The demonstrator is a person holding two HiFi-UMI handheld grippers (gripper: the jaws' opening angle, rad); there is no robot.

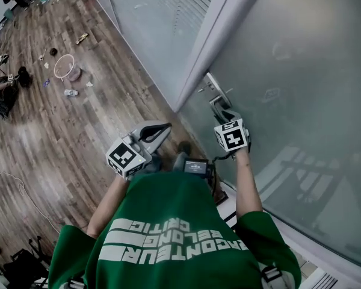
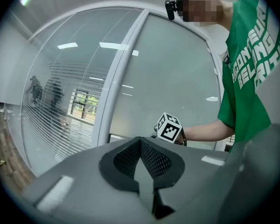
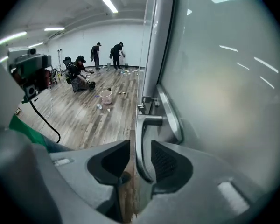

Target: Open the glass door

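Note:
The frosted glass door [image 1: 301,89] stands at the right, its metal lever handle [image 1: 218,105] near the door's left edge. My right gripper [image 1: 226,116] points down at that handle. In the right gripper view the lever [image 3: 140,143] runs down between the jaws of the right gripper [image 3: 137,164], close to the right pad [image 3: 170,164], with a gap on the left side. The jaws stand wide apart. My left gripper [image 1: 162,129] hangs beside the door, away from the handle. Its pads [image 2: 151,160] meet with nothing between them.
A grey frame post [image 1: 216,35] separates the door from a fixed glass panel with blinds [image 1: 156,17]. On the wooden floor [image 1: 78,131] lie a pink bucket [image 1: 65,66], scattered litter and a thin cable [image 1: 18,188]. Several people [image 3: 98,55] work far across the room.

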